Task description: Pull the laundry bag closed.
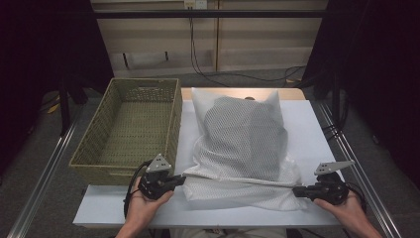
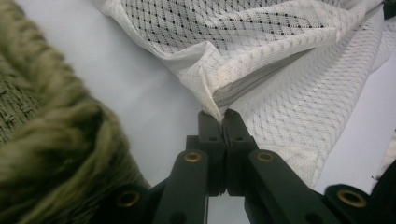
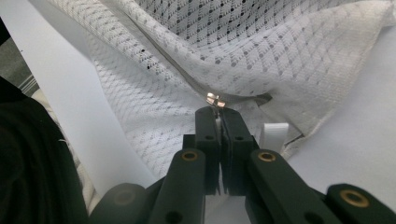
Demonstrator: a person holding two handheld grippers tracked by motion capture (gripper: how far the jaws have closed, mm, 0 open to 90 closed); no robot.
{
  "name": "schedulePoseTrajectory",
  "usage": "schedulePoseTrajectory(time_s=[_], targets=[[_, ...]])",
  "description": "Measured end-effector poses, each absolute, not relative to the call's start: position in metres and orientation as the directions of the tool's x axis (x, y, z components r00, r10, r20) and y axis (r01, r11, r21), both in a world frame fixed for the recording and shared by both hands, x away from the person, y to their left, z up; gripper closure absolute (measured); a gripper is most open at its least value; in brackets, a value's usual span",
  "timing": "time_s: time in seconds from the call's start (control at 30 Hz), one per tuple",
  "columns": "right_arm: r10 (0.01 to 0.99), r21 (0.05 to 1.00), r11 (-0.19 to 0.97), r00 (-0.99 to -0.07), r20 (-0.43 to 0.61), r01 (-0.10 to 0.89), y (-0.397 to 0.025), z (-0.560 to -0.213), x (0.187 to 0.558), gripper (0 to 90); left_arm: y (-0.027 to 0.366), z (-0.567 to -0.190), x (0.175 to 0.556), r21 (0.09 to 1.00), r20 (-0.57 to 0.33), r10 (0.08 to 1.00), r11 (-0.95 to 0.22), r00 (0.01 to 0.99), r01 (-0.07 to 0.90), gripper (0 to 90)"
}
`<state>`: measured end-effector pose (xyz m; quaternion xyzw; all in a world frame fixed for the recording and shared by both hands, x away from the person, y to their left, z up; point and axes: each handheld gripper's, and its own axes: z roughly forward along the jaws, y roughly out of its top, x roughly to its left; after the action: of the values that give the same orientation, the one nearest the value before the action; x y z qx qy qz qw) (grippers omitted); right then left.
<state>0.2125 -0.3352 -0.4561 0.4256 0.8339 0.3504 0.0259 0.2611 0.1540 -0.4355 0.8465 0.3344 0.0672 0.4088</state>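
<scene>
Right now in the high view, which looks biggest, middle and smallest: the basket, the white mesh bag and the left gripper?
1. The basket and the white mesh bag look about equally big, so I won't rank them apart.
2. The left gripper, shut on the bag's corner, looks far smaller than both.

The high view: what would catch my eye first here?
A white mesh laundry bag lies in the middle of the white table, stuffed with something grey. The left gripper pinches its near left corner, and the right gripper pinches its zipper end at the near right. A woven green basket stands at the left.
</scene>
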Motion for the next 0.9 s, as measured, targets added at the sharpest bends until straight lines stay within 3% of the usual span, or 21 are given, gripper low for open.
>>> schedulePoseTrajectory(time_s=[0.33, 0.9], targets=[[0.704, 0.626, 0.398, -0.661, 0.261, 0.671, -0.3298, -0.4506, 0.2083, 87.4, 0.1604, -0.4364, 0.2606, 0.734, -0.162, 0.632, -0.436, 0.758, 0.521, 88.8], [0.741, 0.602, 0.387, -0.624, 0.248, 0.698, -0.3394, -0.4548, 0.2125, 87.4, 0.1584, -0.4376, 0.2616, 0.717, -0.146, 0.649, -0.451, 0.746, 0.532, 89.0]])
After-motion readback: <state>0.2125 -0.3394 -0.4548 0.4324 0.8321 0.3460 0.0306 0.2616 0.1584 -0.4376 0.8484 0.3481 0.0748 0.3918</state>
